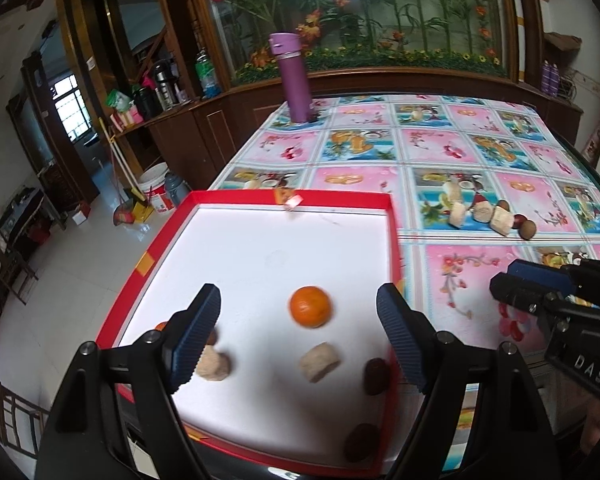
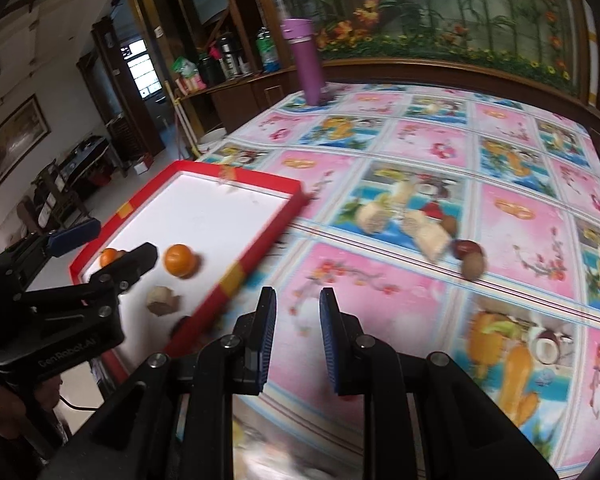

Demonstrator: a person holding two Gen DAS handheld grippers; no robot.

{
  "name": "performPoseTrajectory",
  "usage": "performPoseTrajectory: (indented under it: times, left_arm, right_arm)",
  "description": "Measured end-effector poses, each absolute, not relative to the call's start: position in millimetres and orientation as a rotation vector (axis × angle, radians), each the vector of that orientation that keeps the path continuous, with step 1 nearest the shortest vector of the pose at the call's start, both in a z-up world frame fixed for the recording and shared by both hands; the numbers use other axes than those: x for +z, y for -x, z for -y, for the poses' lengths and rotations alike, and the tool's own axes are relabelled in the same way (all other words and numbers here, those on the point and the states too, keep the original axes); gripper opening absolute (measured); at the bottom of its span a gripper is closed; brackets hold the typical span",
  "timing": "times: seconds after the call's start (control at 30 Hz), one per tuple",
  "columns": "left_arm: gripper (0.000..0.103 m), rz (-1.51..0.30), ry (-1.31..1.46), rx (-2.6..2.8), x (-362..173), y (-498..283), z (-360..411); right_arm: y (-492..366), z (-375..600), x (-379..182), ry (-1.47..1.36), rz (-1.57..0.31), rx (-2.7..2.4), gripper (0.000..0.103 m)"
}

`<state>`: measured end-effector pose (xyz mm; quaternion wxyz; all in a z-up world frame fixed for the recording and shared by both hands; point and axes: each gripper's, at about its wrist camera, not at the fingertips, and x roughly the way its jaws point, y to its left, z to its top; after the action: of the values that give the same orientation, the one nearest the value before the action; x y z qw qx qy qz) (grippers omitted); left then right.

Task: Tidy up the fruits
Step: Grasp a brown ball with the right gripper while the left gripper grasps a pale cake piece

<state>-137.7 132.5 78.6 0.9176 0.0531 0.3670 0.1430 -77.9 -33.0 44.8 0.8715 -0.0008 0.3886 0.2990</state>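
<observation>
A red-rimmed white tray (image 1: 392, 232) holds an orange (image 1: 311, 306), beige fruit chunks (image 1: 319, 361), dark red dates (image 1: 376, 376) and a second orange half hidden behind my left finger. My left gripper (image 1: 298, 332) is open and empty above the tray, the orange between its fingers' line. On the tablecloth lie several beige chunks (image 2: 430, 238) and brown fruits (image 2: 473, 265). My right gripper (image 2: 298, 336) hovers over the cloth right of the tray (image 2: 256, 256), its jaws a narrow gap apart and empty. It also shows in the left wrist view (image 1: 516, 280).
A purple flask (image 1: 292, 76) stands at the table's far left corner. The floral tablecloth (image 1: 460, 152) covers the table. The table's left edge drops to a tiled floor with buckets (image 1: 156, 192). A wooden cabinet with a plant display stands behind.
</observation>
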Motion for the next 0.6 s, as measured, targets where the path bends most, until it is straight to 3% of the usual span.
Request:
performPoseTrajectory:
  times: [0.6]
  left_arm:
    - [0.081,-0.881,-0.128,0.028,54.7,81.5,-47.9]
  right_arm:
    - [14.2,105.8,16.9,0.049,-0.905,0.429,0.029]
